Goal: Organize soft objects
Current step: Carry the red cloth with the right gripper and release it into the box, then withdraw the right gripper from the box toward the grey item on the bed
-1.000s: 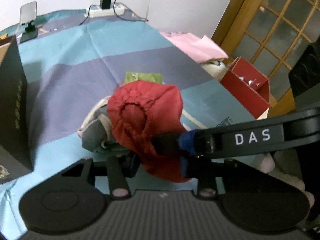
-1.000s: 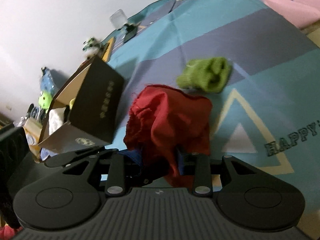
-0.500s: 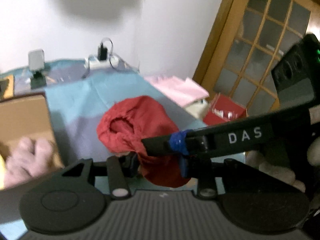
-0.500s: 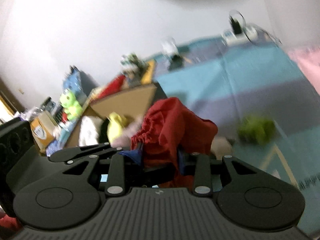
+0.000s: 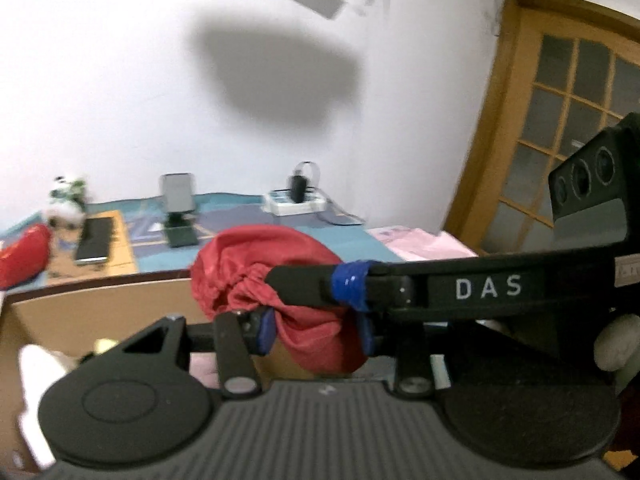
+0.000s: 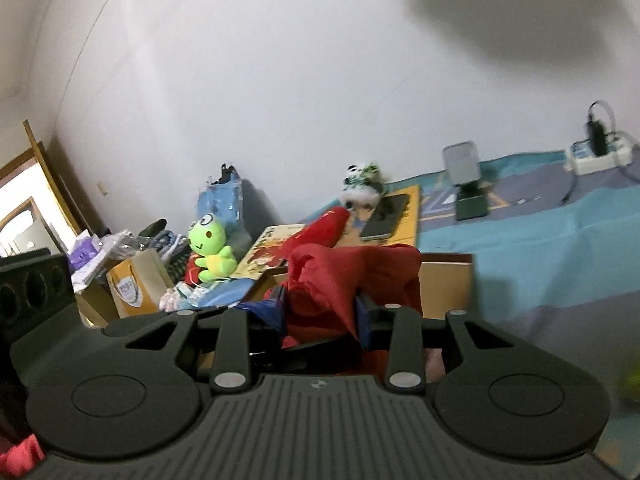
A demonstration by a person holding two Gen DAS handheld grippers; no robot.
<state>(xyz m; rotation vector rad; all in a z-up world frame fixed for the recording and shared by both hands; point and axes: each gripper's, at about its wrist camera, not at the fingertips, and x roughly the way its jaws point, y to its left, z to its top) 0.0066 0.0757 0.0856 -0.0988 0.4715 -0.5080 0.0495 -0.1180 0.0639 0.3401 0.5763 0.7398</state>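
Note:
A red cloth (image 5: 276, 272) with a gathered elastic edge hangs bunched in the air, held by both grippers. My left gripper (image 5: 316, 332) is shut on its lower part. The right gripper's black finger marked DAS (image 5: 400, 284) crosses in front from the right. In the right wrist view my right gripper (image 6: 320, 312) is shut on the same red cloth (image 6: 360, 276). The cloth hangs over an open cardboard box (image 5: 100, 308), whose rim also shows behind it (image 6: 444, 276). Pale soft items (image 5: 40, 364) lie inside the box.
A blue and purple striped mat (image 6: 540, 248) covers the floor. At the wall stand a power strip (image 5: 296, 202), a phone stand (image 5: 178, 208) and a small panda toy (image 6: 362, 176). A green frog plush (image 6: 210, 246) and bags sit at left. A pink cloth (image 5: 420, 244) lies by the wooden door.
Both grippers have lifted the red cloth off the mat and carried it left, over the cardboard box. The views have tilted up toward the wall. The green cloth and the grey cloth have dropped out of view.

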